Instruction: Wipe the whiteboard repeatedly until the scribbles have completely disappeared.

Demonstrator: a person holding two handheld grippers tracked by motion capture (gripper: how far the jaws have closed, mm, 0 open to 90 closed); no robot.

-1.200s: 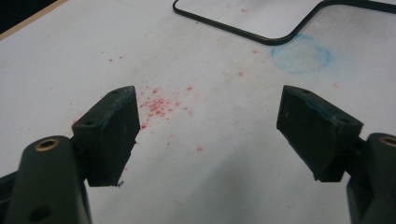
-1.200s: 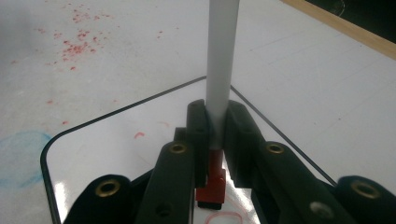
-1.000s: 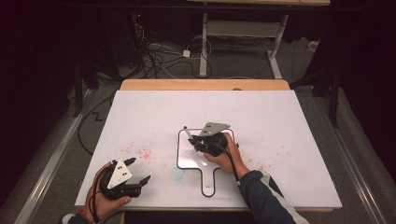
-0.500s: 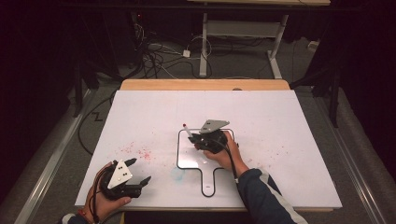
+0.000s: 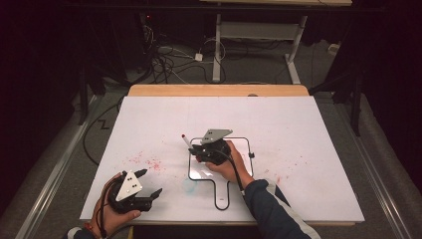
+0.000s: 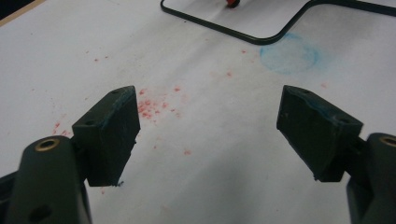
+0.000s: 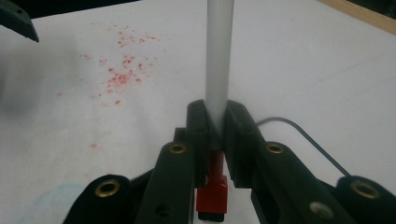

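Observation:
My right gripper [image 5: 199, 147] is shut on a white marker [image 7: 219, 56] and hovers over a thin black paddle-shaped outline [image 5: 216, 196] in the middle of the white table [image 5: 298, 119]. The marker's red tip [image 5: 184, 135] points up and to the left. In the right gripper view the white barrel rises from between the closed jaws, and a red end piece [image 7: 212, 193] shows below them. My left gripper [image 5: 149, 183] is held low at the front left corner, open and with nothing between its pads [image 6: 112, 130].
Red specks [image 5: 147, 162] dot the table between the two grippers. A faint blue smudge [image 6: 289, 53] lies beside the outline's handle [image 6: 254, 41]. A wooden strip [image 5: 219, 90] edges the far side. Cables and desk legs [image 5: 217, 45] lie on the floor beyond.
My right gripper has shifted slightly left with the marker still held. The left gripper has stayed in place, open.

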